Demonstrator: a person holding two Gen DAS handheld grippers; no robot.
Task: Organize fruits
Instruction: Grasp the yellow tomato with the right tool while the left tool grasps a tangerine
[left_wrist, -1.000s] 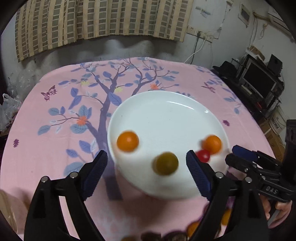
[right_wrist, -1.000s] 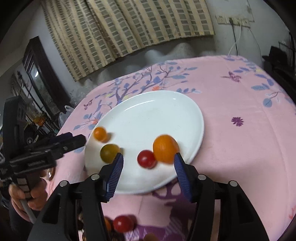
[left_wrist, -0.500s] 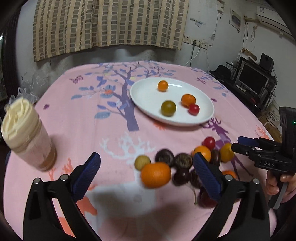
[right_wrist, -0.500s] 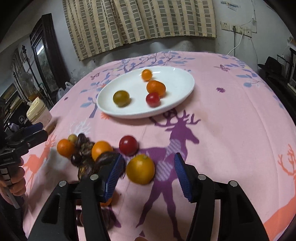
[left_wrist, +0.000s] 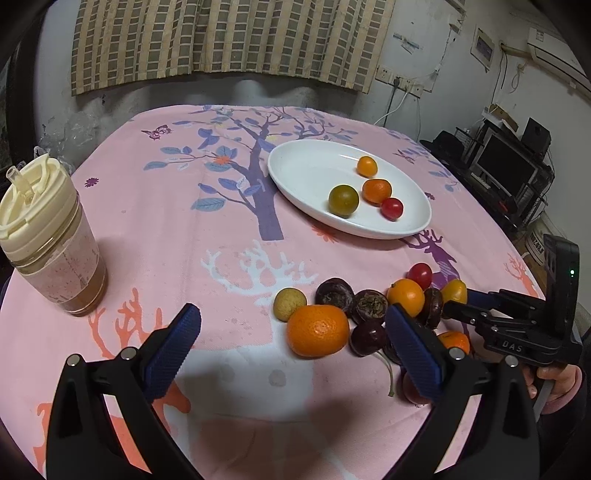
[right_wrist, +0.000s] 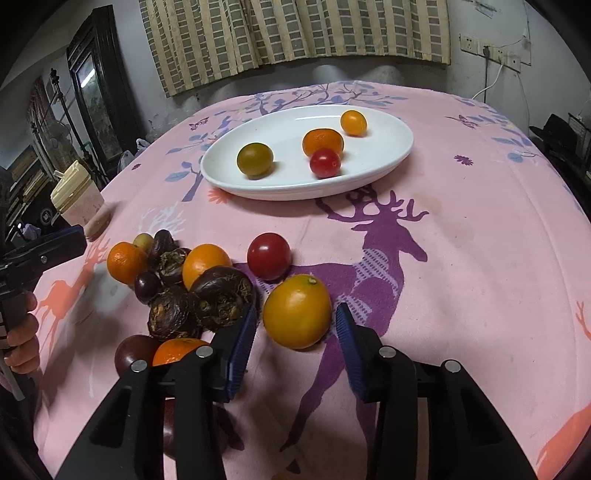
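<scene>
A pink tablecloth (right_wrist: 461, 229) printed with a purple deer, blue-leaved trees and coral antler shapes carries a plain white plate (right_wrist: 399, 147) holding one olive-green fruit (right_wrist: 255, 159), one red tomato (right_wrist: 325, 163) and two orange fruits. In the near pile sit dark brown-purple fruits (right_wrist: 221, 295), a yellow-orange citrus (right_wrist: 296, 311), a red tomato (right_wrist: 268, 256) and a bright orange mandarin (left_wrist: 317, 330). At the far left stands a cream-lidded cup (left_wrist: 48, 236) with brownish-pink contents, and both grippers' fingers (left_wrist: 171, 347) are black with blue ribbed pads.
</scene>
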